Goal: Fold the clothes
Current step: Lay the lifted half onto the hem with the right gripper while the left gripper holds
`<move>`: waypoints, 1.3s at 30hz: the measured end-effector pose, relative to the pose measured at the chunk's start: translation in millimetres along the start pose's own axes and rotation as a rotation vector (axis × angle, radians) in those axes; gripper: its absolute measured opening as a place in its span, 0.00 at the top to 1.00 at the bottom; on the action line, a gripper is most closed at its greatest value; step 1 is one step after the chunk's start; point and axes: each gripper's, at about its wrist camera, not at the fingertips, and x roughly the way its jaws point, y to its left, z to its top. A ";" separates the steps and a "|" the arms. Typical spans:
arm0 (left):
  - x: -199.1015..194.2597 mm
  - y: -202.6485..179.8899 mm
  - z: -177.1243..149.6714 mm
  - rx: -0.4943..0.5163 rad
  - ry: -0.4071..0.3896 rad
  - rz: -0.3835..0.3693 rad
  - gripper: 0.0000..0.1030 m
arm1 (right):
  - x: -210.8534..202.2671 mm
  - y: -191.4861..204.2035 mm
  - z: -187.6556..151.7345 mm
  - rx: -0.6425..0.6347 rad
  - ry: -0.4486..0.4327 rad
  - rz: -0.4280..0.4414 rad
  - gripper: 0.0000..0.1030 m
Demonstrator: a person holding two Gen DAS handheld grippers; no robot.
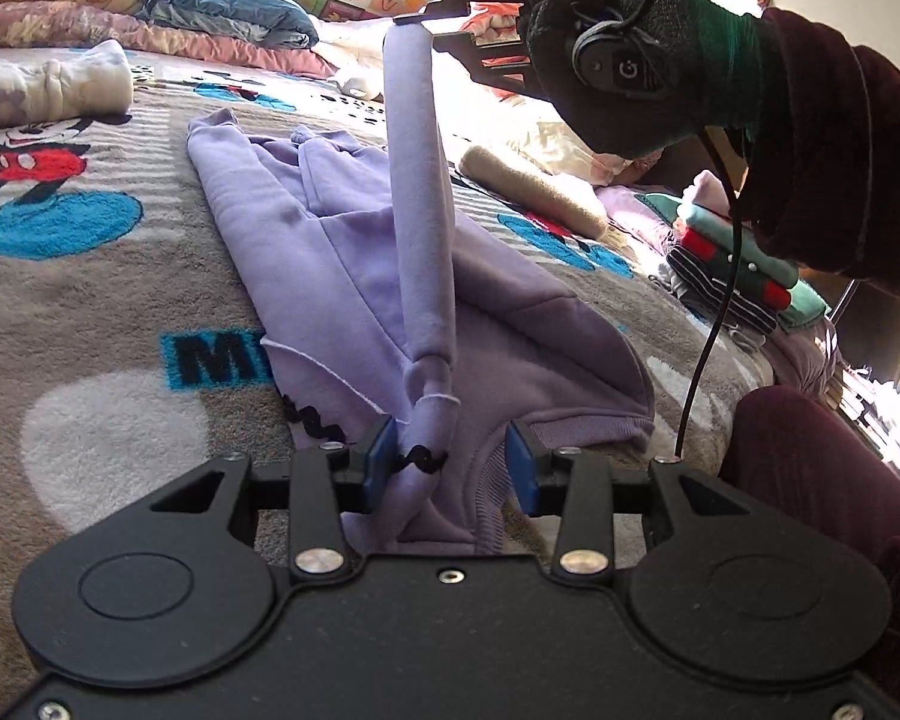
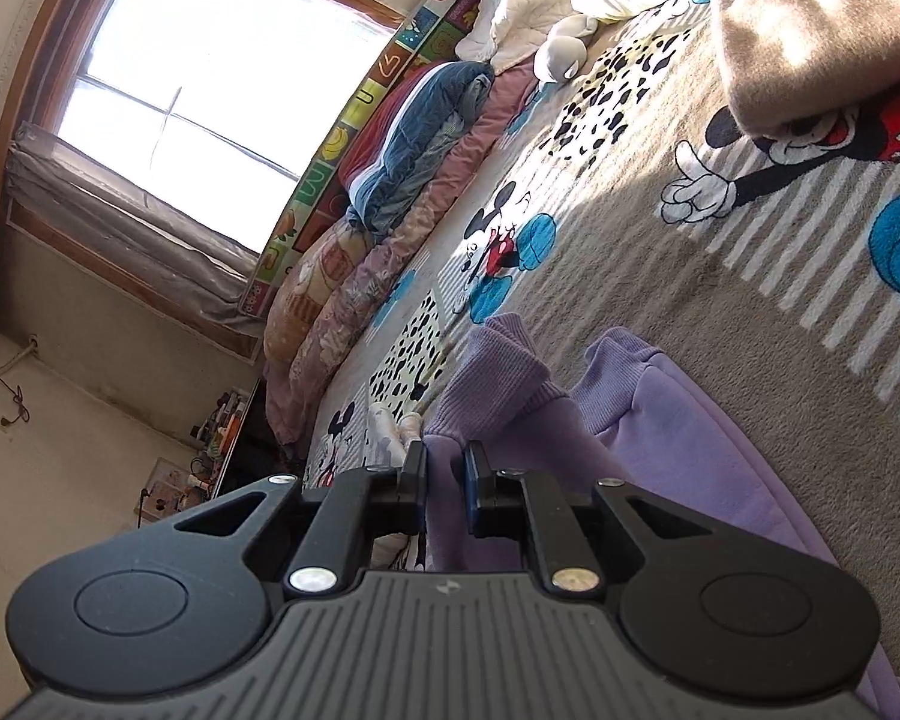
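Note:
A lilac sweatshirt lies partly folded on a Mickey Mouse blanket. My left gripper is open, low over the sweatshirt's near hem, with lilac cloth bunched between its blue pads. My right gripper is raised above the bed and shut on the cuff of one sleeve, which hangs stretched down to the left gripper. In the right wrist view the right gripper pinches the ribbed lilac cuff, and the sweatshirt body lies below.
A folded white garment lies at the far left. A beige folded cloth and a stack of folded clothes sit at the right. Quilts and pillows line the back. A window is in the wall beyond.

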 end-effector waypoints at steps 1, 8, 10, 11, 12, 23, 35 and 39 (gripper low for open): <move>0.0 2.1 0.3 -0.015 0.001 -0.010 0.63 | 5.5 1.8 -1.8 -0.008 0.007 -0.006 0.86; -0.7 15.9 4.4 -0.123 0.008 -0.069 0.63 | 42.9 18.1 -18.2 -0.091 0.062 -0.049 0.86; -0.2 19.2 5.3 -0.148 0.010 -0.082 0.63 | 53.8 21.7 -22.4 -0.117 0.077 -0.071 0.86; -0.3 19.7 5.5 -0.153 0.011 -0.085 0.63 | 59.1 22.7 -24.2 -0.128 0.083 -0.085 0.86; -0.3 20.3 5.6 -0.157 0.011 -0.088 0.63 | 63.5 23.3 -26.1 -0.139 0.089 -0.096 0.86; 0.6 37.5 7.2 -0.270 0.012 -0.147 0.64 | 109.6 28.4 -46.2 -0.257 0.158 -0.231 0.86; 1.9 56.3 5.0 -0.405 0.014 -0.208 0.63 | 113.9 41.3 -27.3 -0.386 0.167 -0.162 0.63; 1.1 57.1 4.5 -0.423 0.008 -0.213 0.62 | 75.4 54.2 -20.3 -0.512 0.172 -0.081 0.63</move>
